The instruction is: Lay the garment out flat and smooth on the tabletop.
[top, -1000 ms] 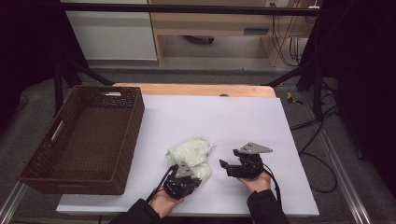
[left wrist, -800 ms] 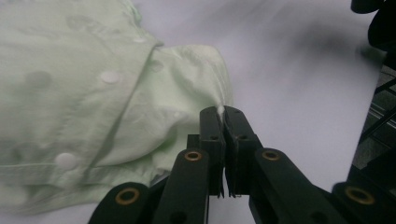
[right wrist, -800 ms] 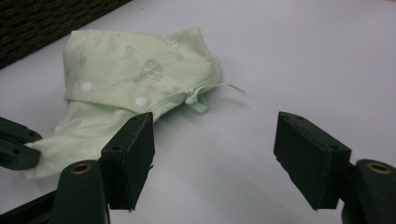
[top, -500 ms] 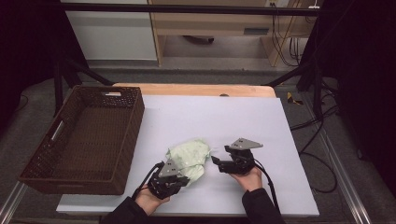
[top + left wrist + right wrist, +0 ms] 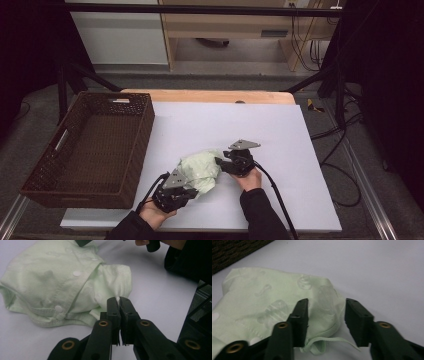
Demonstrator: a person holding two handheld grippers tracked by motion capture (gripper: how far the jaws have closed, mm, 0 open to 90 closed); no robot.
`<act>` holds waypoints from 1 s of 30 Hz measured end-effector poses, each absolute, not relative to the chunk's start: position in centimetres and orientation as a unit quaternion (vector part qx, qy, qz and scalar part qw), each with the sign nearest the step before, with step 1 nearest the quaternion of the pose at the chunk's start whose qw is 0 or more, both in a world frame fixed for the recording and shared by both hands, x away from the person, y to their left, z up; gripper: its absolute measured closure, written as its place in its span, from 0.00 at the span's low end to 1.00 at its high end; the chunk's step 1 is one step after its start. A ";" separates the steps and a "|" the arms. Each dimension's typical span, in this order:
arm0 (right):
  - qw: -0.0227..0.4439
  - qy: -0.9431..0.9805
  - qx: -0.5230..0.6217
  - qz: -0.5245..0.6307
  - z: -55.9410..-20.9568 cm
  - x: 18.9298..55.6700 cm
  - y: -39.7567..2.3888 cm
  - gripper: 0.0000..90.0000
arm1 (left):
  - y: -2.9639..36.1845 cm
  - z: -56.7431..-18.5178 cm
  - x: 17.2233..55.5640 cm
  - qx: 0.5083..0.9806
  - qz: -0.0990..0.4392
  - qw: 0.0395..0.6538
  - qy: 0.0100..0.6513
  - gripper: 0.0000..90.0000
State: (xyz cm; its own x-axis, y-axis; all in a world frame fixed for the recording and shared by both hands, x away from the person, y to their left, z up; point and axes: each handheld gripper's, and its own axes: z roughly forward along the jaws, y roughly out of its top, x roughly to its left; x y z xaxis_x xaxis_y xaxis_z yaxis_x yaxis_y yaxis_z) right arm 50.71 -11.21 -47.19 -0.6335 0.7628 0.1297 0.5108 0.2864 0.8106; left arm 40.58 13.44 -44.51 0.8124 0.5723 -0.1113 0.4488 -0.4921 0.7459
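Down at the near edge of the white counter point(image 5: 300, 150), the crumpled pale-green cotton garment point(image 5: 200, 169) lies between both hands. Left tool point(image 5: 119, 305) is pressed together, pinching a fold of its hem. Right tool point(image 5: 325, 312) has slid in from the right since a second ago, its jaws just closing yet spread around the cloth's corner — a second grip looks imminent, likely for lifting or folding. Left sits a brown wicker basket point(image 5: 145, 112); dark stands and cables ring the room.
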 end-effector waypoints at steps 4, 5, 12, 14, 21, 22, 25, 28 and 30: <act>0.141 0.798 0.395 0.433 -47.1 50.5 -11.3 0.91 | 13.9 -44.1 40.8 0.856 0.079 0.413 0.301 0.96; 0.140 0.798 0.394 0.434 -47.0 50.4 -11.4 0.96 | 14.0 -44.0 40.9 0.854 0.080 0.415 0.303 0.96; 0.138 0.799 0.382 0.443 -44.5 49.4 -13.0 1.00 | 15.0 -42.0 41.5 0.837 0.098 0.439 0.310 0.96; 0.149 0.800 0.375 0.445 -43.6 48.9 -13.8 1.00 | 15.2 -41.1 41.9 0.832 0.106 0.447 0.311 0.96; 0.180 0.793 0.357 0.460 -38.9 46.2 -16.5 1.00 | 14.2 -38.0 43.3 0.825 0.134 0.462 0.296 0.96; 0.186 0.794 0.350 0.461 -38.2 45.7 -16.8 1.00 | 14.1 -37.6 43.6 0.823 0.136 0.464 0.296 0.96; 0.194 0.793 0.340 0.466 -37.1 44.8 -17.2 1.00 | 14.0 -36.7 44.0 0.818 0.144 0.473 0.293 0.96; 0.180 0.800 0.334 0.465 -37.1 43.9 -17.1 1.00 | 14.4 -36.9 44.0 0.822 0.145 0.467 0.294 0.96; 0.166 0.809 0.329 0.459 -38.0 43.3 -16.8 1.00 | 15.1 -37.8 43.6 0.829 0.140 0.453 0.296 0.96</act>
